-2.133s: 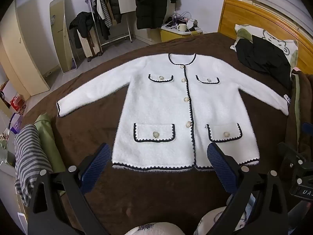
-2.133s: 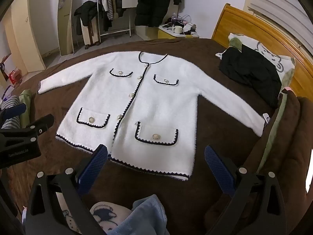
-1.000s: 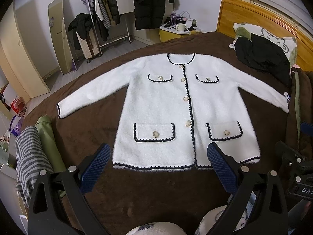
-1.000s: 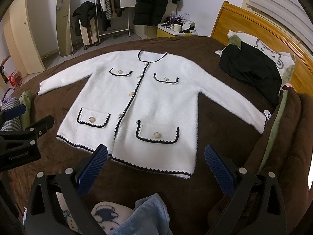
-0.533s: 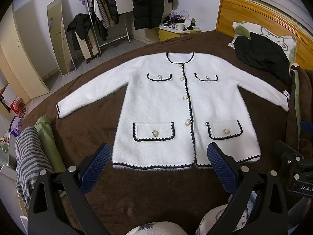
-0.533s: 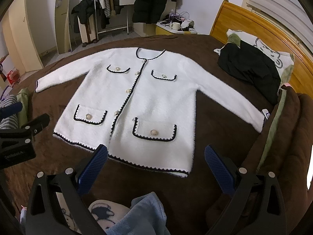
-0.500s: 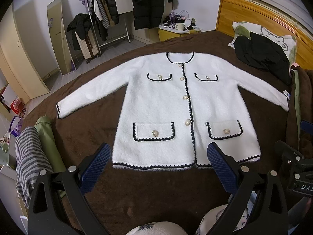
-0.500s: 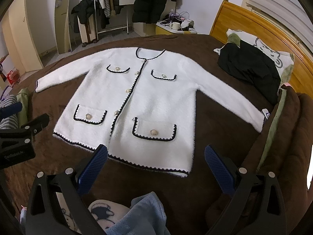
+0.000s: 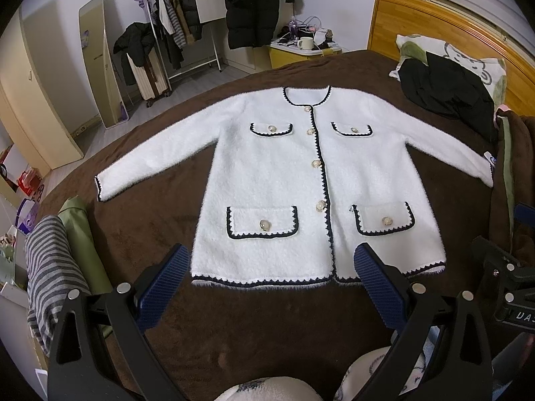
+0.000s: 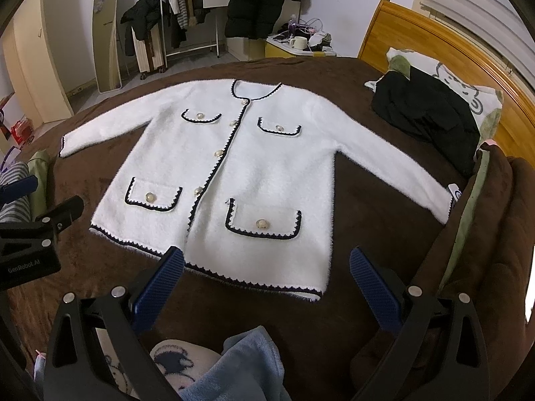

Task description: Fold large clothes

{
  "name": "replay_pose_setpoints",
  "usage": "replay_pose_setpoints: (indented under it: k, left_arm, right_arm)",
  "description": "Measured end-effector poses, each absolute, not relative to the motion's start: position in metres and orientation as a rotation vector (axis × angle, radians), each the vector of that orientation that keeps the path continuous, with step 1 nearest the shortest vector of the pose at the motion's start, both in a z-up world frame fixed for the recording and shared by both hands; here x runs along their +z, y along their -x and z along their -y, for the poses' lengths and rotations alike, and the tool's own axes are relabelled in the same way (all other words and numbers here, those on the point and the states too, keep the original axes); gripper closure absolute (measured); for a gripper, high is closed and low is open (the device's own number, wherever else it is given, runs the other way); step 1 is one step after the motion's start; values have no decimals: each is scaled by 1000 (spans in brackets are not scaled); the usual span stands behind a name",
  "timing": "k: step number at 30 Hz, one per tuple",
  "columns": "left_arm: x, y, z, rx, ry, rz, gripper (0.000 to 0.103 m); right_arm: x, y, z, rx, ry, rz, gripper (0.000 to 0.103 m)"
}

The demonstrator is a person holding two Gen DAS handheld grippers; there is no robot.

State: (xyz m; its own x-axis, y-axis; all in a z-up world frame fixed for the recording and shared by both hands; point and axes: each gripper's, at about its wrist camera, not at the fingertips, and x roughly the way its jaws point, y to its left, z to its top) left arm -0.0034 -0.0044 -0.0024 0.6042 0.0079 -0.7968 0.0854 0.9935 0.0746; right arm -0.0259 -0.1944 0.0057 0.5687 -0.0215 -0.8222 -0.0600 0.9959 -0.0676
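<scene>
A white fluffy cardigan [image 9: 294, 173] with black trim, gold buttons and four pockets lies flat, face up and buttoned, on the brown bed cover [image 9: 140, 227], sleeves spread out to both sides. It also shows in the right wrist view [image 10: 254, 167]. My left gripper [image 9: 272, 282] is open and empty, hovering just short of the hem. My right gripper [image 10: 267, 282] is open and empty over the hem's right part. Neither touches the cardigan.
A black garment [image 9: 448, 97] lies on a pillow [image 9: 481, 67] by the wooden headboard [image 9: 451, 33]. Striped [image 9: 46, 267] and green [image 9: 80, 234] clothes lie at the bed's left edge. A rolled brown blanket [image 10: 495, 234] is at the right. A clothes rack [image 9: 174, 33] stands behind.
Both grippers have drifted slightly forward toward the cardigan's hem. The cardigan has not moved.
</scene>
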Motion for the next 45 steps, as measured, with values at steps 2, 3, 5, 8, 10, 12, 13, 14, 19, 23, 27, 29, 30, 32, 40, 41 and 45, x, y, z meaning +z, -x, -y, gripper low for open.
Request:
replay_pose_setpoints:
  k: [2, 3, 5, 8, 10, 12, 13, 14, 19, 23, 27, 29, 30, 32, 40, 41, 45]
  left_arm:
    - [-4, 4, 4, -46, -114, -922, 6]
    - [-5, 4, 4, -47, -115, -922, 6]
    - [-5, 4, 5, -46, -113, -922, 6]
    - [-6, 4, 5, -48, -116, -921, 6]
    - [-7, 5, 7, -49, -126, -920, 6]
    - [-8, 6, 9, -51, -129, -921, 6]
    - [-8, 6, 9, -51, -130, -922, 6]
    - [-9, 6, 9, -51, -130, -923, 6]
    - [-10, 4, 11, -52, -133, -926, 6]
    - [-12, 1, 13, -59, -132, -938, 6]
    - [-16, -10, 19, -69, -139, -960, 6]
    - [-19, -20, 26, -78, -150, -959, 6]
    - [-21, -27, 30, -86, -152, -960, 6]
    - [-25, -41, 39, -109, -145, -955, 6]
    - [-58, -118, 101, -206, -211, -960, 6]
    - [-63, -130, 111, -224, -220, -959, 6]
    - [-80, -173, 150, -298, -231, -950, 6]
  right_arm:
    - [6, 26, 195, 22, 87, -965, 6]
    - [5, 26, 195, 22, 88, -966, 6]
    - [6, 26, 194, 23, 91, -967, 6]
    - [5, 25, 193, 26, 89, -969, 6]
    - [3, 25, 192, 28, 92, -972, 6]
    - [2, 24, 191, 32, 91, -974, 6]
    - [2, 24, 190, 32, 91, -975, 6]
    - [1, 23, 190, 34, 93, -975, 6]
    - [0, 23, 191, 37, 94, -982, 6]
    - [-1, 21, 193, 27, 90, -980, 6]
    - [-2, 15, 205, 10, 51, -986, 6]
    - [-3, 9, 215, -12, 22, -980, 6]
    - [-5, 4, 223, -26, -3, -976, 6]
    - [-9, -5, 234, -51, -27, -974, 6]
    - [-36, -55, 297, -172, -130, -948, 6]
    - [-39, -59, 305, -188, -146, -940, 6]
    - [-58, -84, 345, -263, -240, -898, 6]
